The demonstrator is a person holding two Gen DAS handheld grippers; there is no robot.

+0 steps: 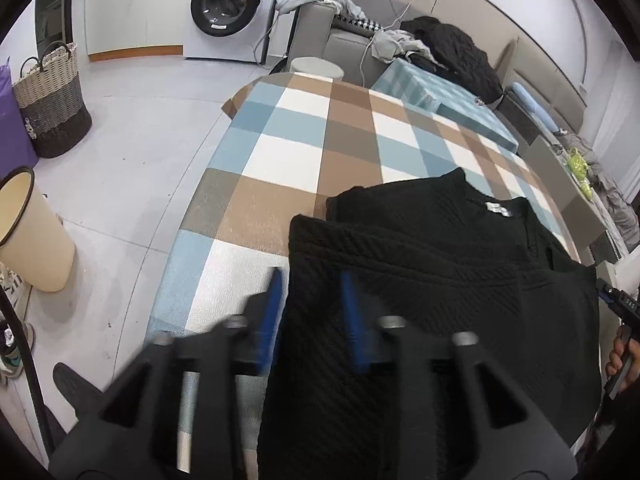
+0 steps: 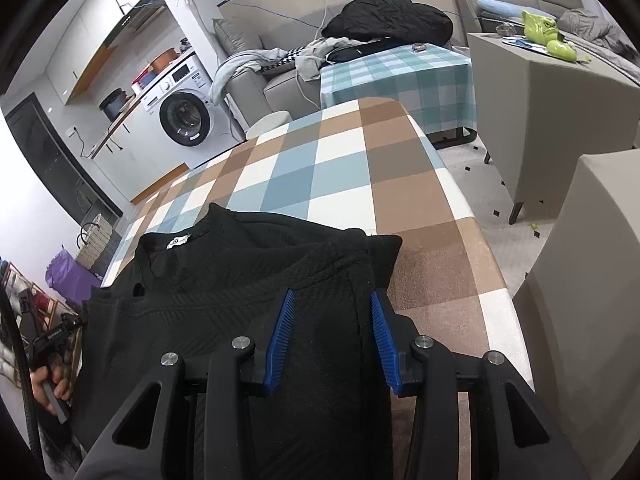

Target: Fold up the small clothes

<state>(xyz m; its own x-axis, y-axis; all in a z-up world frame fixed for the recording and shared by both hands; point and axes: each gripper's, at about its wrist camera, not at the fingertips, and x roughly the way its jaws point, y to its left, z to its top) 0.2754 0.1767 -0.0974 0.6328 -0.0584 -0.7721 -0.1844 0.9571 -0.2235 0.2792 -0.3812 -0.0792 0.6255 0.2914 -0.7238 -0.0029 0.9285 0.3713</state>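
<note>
Blue pads of the left gripper (image 1: 312, 320) pinch the near left edge of a black sweater (image 1: 440, 272), which lies partly folded on the checked table (image 1: 304, 152). A washing machine (image 1: 232, 4) stands far behind.

Right wrist view: the right gripper (image 2: 332, 336) pinches the sweater's near right fold (image 2: 328, 280), the neck label (image 2: 178, 242) lying far left.

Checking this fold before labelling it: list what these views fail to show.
- Left wrist view: left claw is motion-blurred; its grip on the black garment is unclear.
- Right wrist view: right claw straddles the garment; fabric hides any pinch.
- Both views: the garment's near hem is cut off by the bottom edge.
- Neck label: too small to read.
</note>
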